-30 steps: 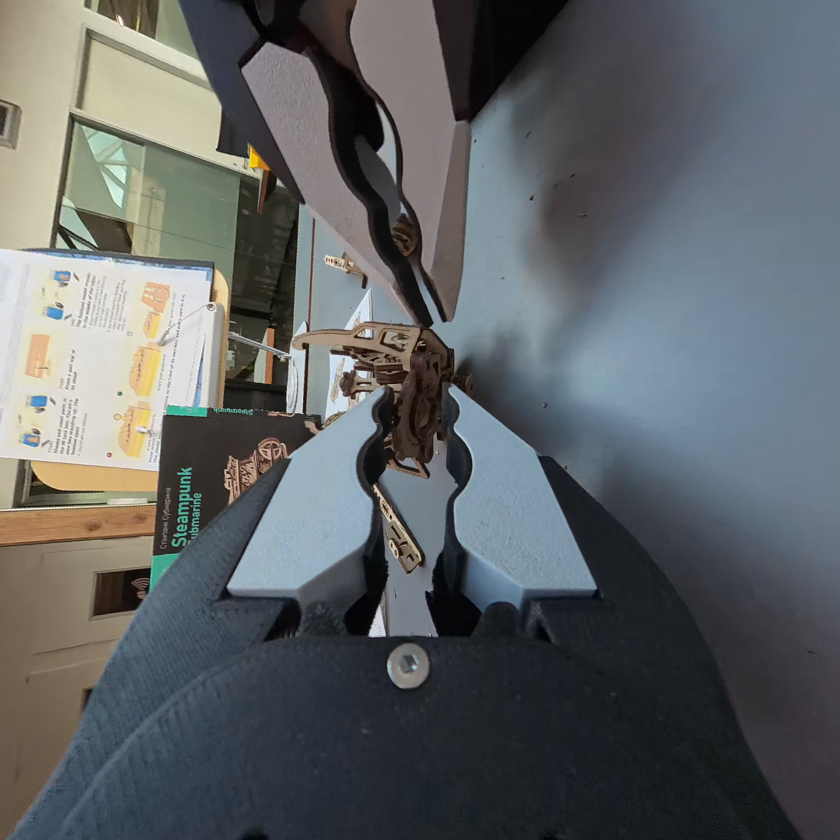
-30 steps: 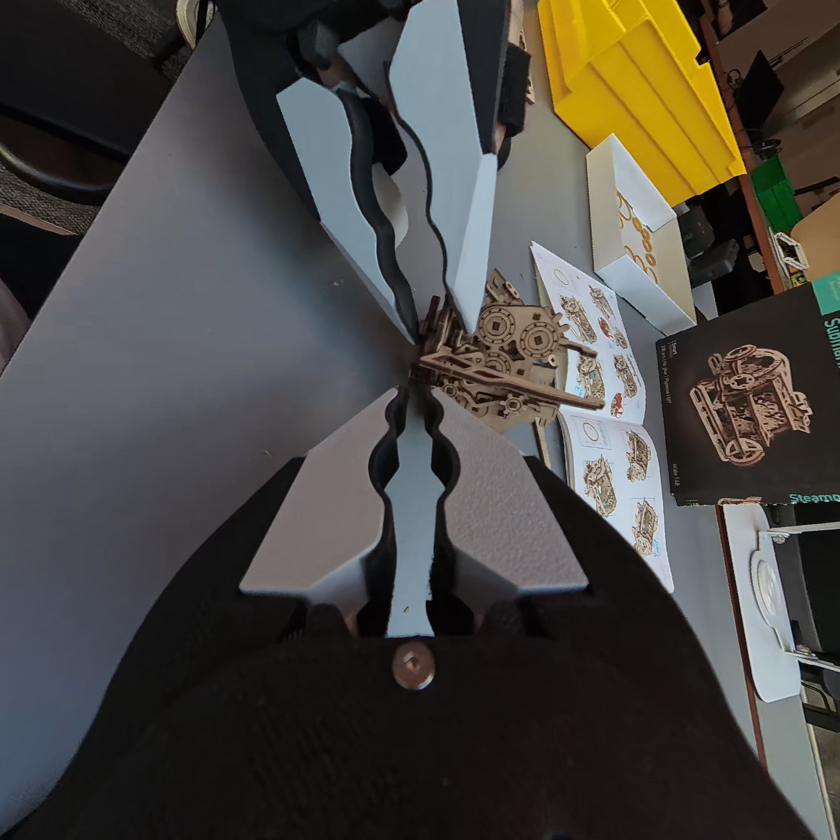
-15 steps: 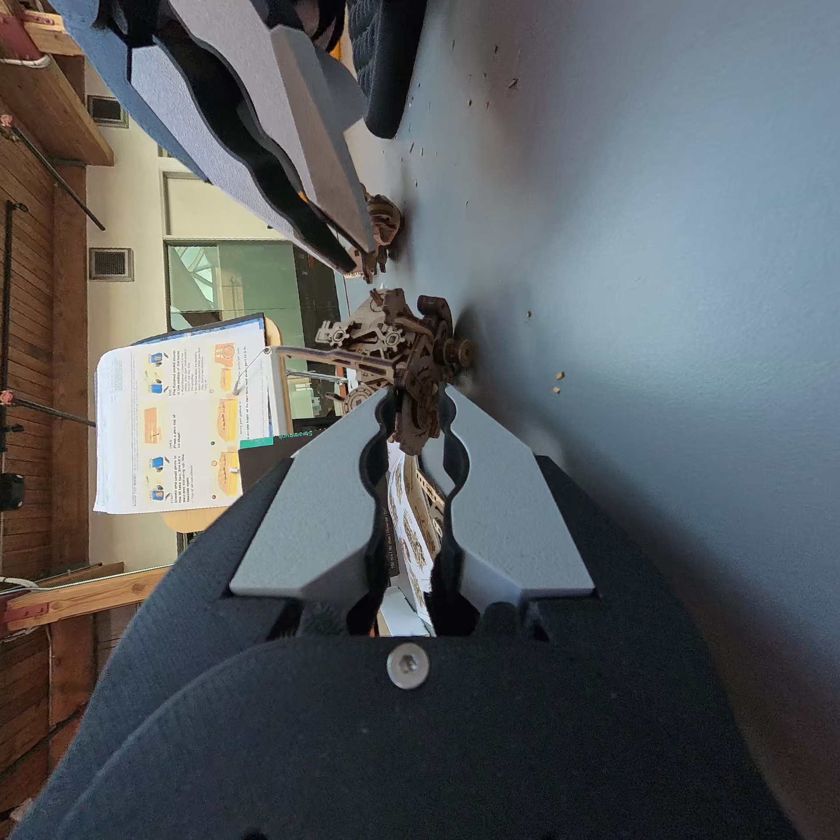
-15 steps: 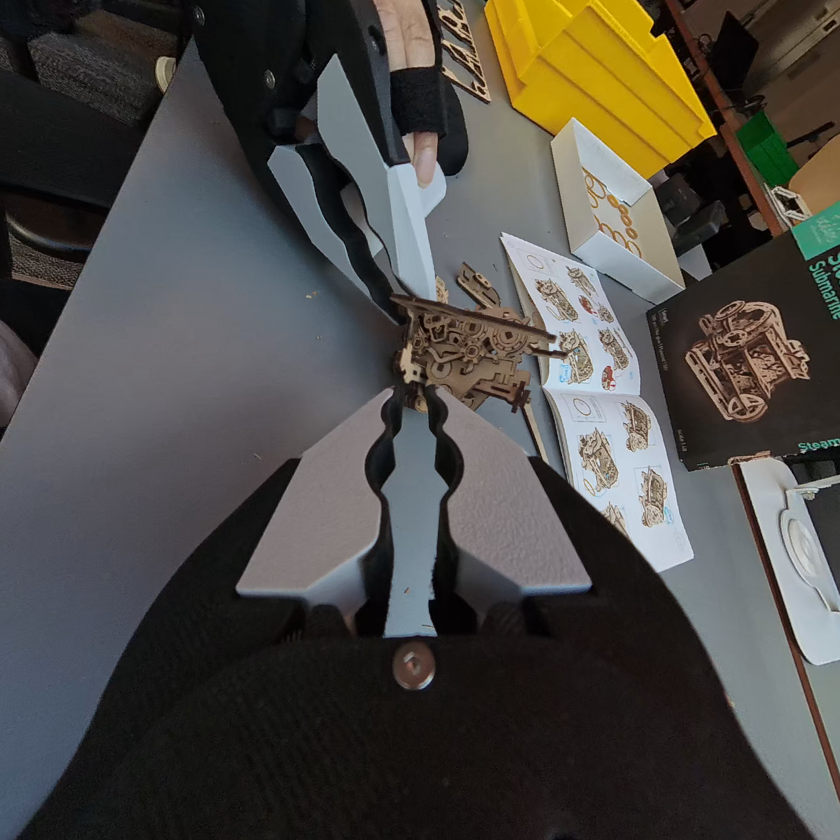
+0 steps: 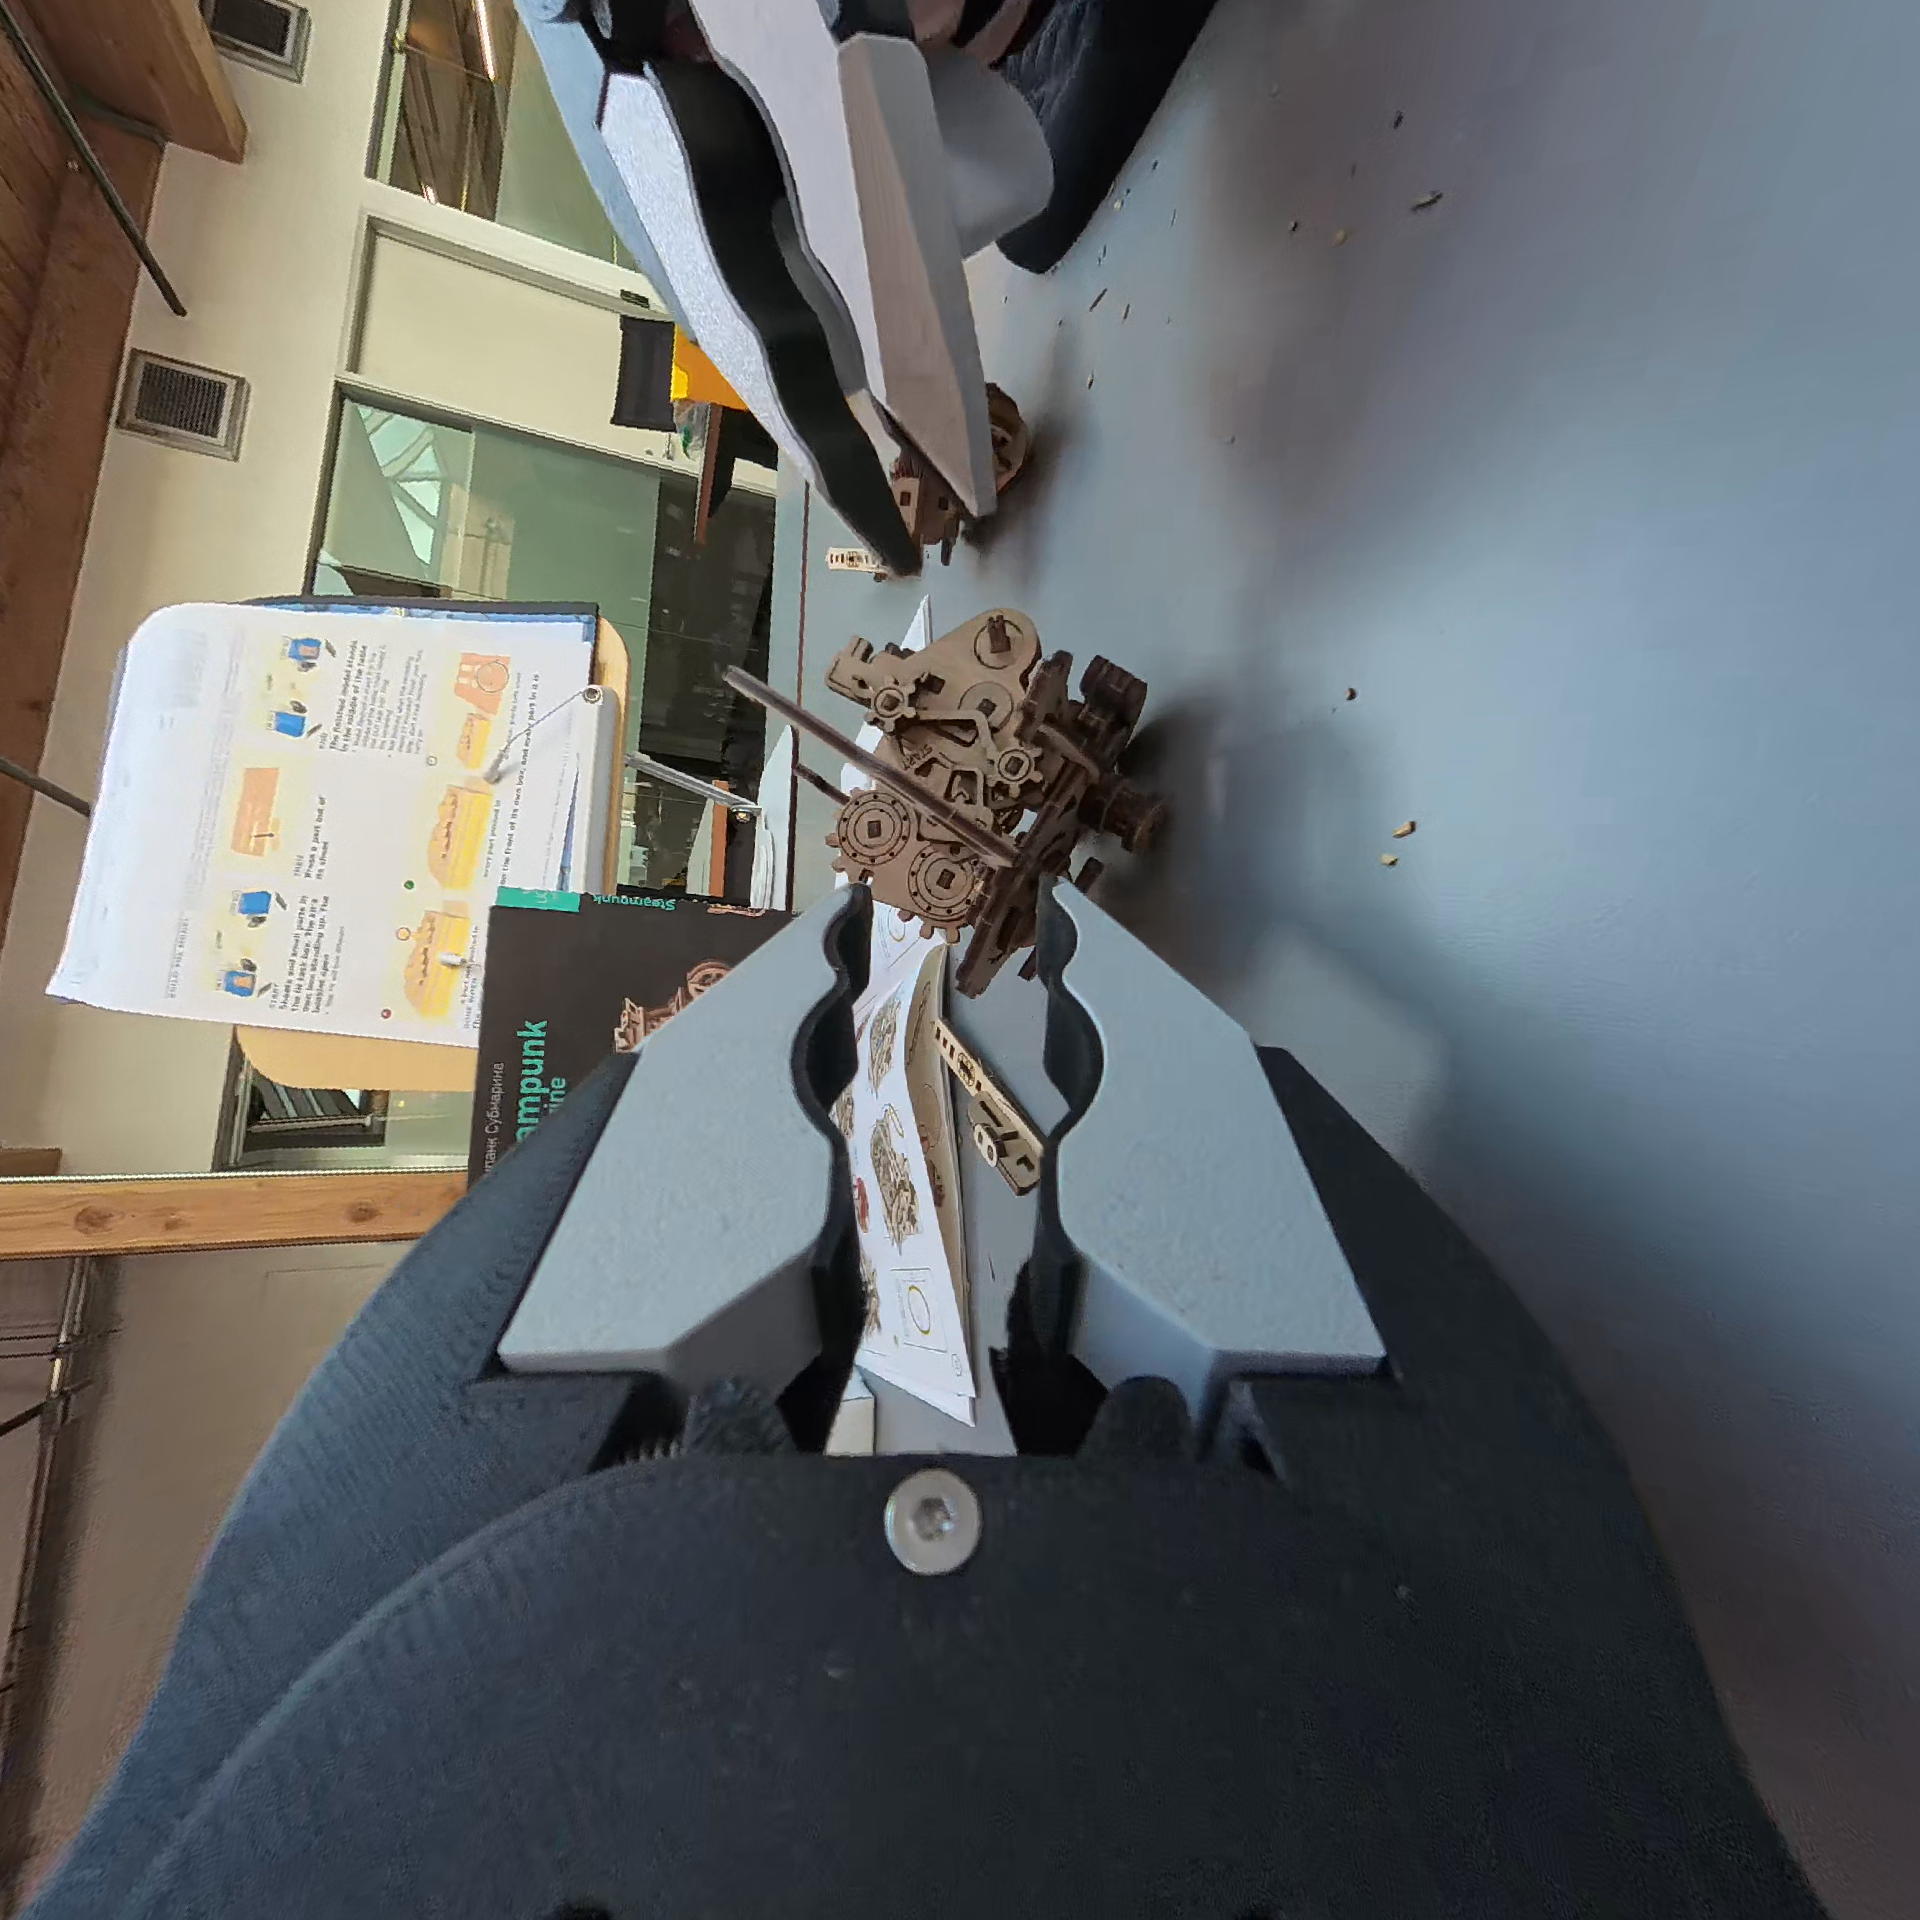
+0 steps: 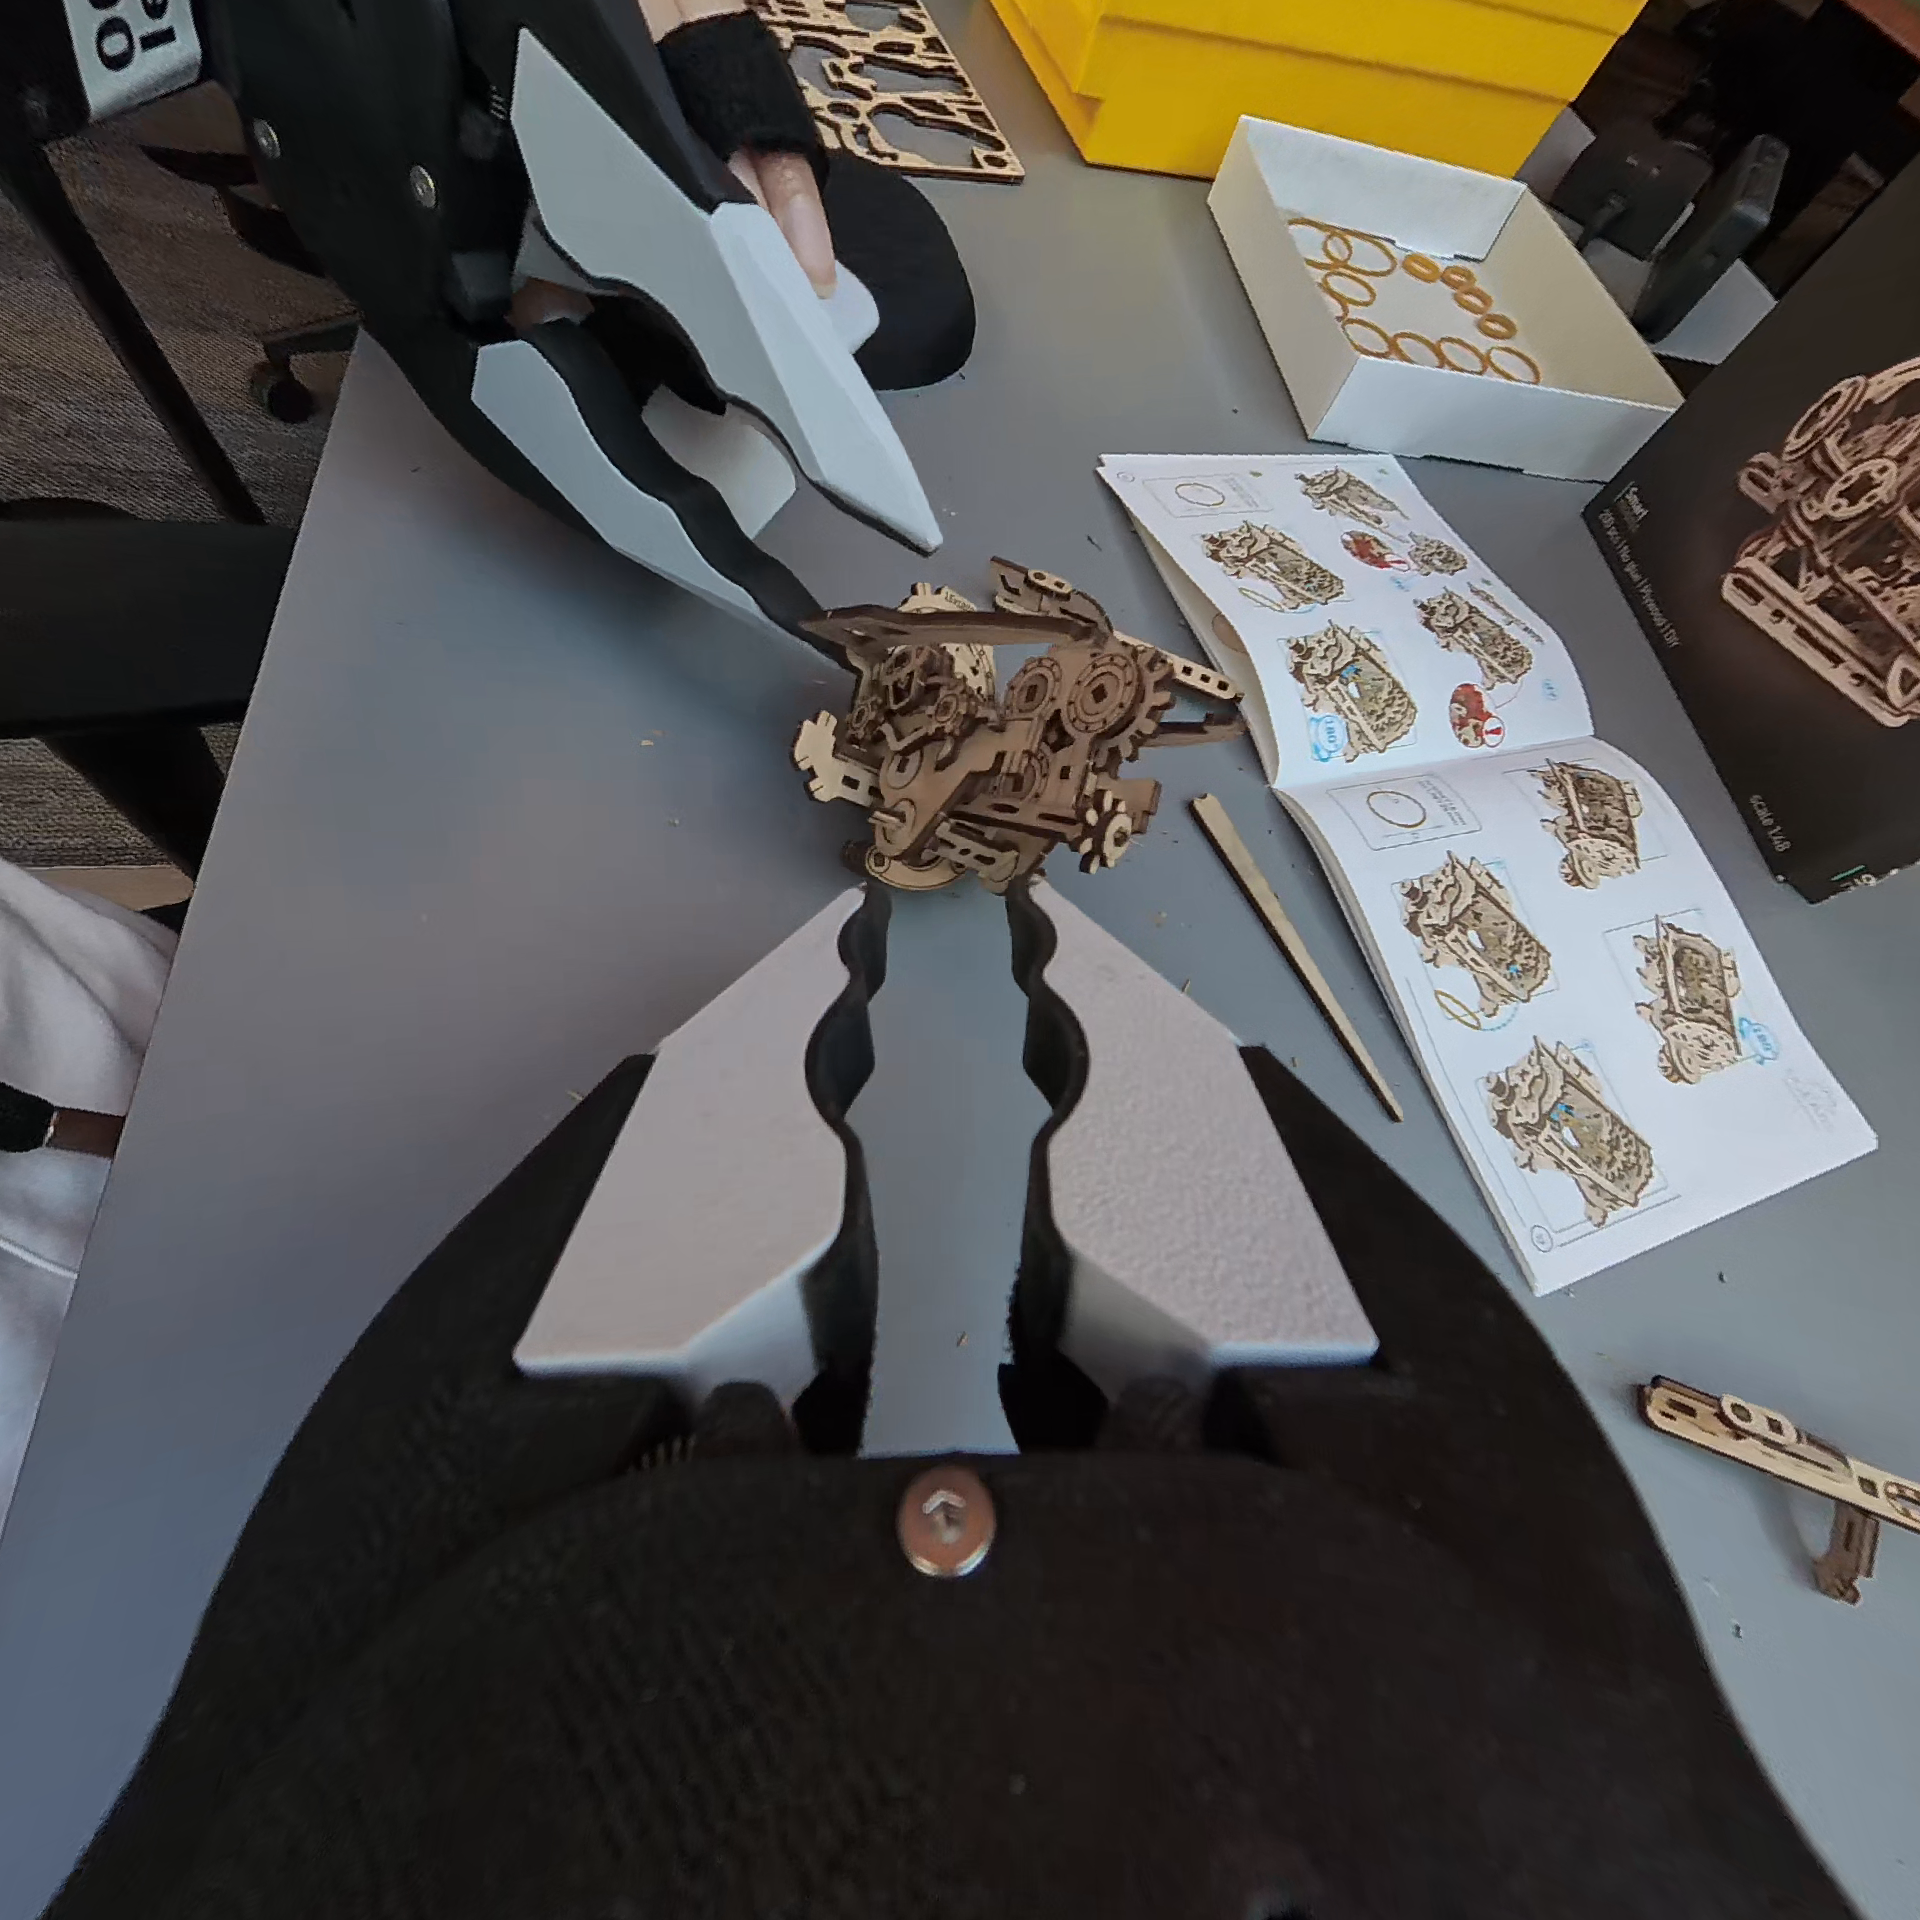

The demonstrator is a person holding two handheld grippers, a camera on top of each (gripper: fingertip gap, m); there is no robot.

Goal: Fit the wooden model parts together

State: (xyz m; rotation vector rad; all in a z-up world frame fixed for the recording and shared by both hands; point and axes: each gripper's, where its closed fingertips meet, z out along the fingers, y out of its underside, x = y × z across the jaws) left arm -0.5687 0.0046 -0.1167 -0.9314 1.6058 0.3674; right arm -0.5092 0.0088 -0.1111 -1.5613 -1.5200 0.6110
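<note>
Model: the brown wooden model with many small gears (image 6: 977, 748) sits on the flat grey table (image 6: 468, 935), between the two claws.
Right claw (image 6: 948, 894): spread apart, holding nothing, tips just beside the model.
Left claw (image 5: 951, 902): spread apart too, tips near the model.
Nearby: white open picture booklet (image 6: 1455, 831), thin pointed wooden stick (image 6: 1294, 961).

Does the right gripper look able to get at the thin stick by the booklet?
Probably yes: the stick lies alone on bare table beside the open right gripper, clear of the model.
</note>
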